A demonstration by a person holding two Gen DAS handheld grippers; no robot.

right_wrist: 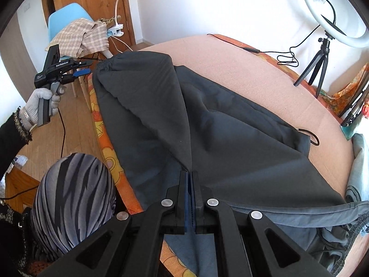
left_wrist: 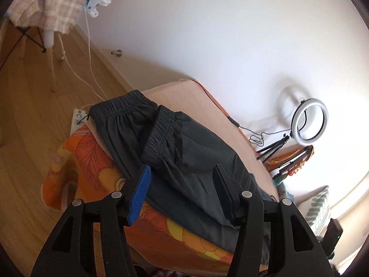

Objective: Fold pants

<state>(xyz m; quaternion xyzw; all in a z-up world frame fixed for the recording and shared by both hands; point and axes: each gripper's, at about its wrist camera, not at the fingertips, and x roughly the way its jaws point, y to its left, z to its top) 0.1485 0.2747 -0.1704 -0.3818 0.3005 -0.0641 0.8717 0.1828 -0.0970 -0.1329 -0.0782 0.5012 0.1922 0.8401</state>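
Pants [right_wrist: 207, 120] lie dark across the peach blanket [right_wrist: 265, 73] at centre frame, one part lapped over on the left — a first fold seems made, further folds left. Low centre, the right gripper [right_wrist: 190, 177] pinches a ridge of their cloth. Upper left, the left gripper [right_wrist: 86, 70] hangs beside the waistband [left_wrist: 120, 108], jaws spread, empty.

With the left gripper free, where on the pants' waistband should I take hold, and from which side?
Take the waistband at its outer corner, near the table edge. It lies flat, its gathered elastic making a thick, firm rim there, with open floor beyond. Come in low from that floor side with the open left gripper, one finger under the rim. The right gripper is pinching the pants.
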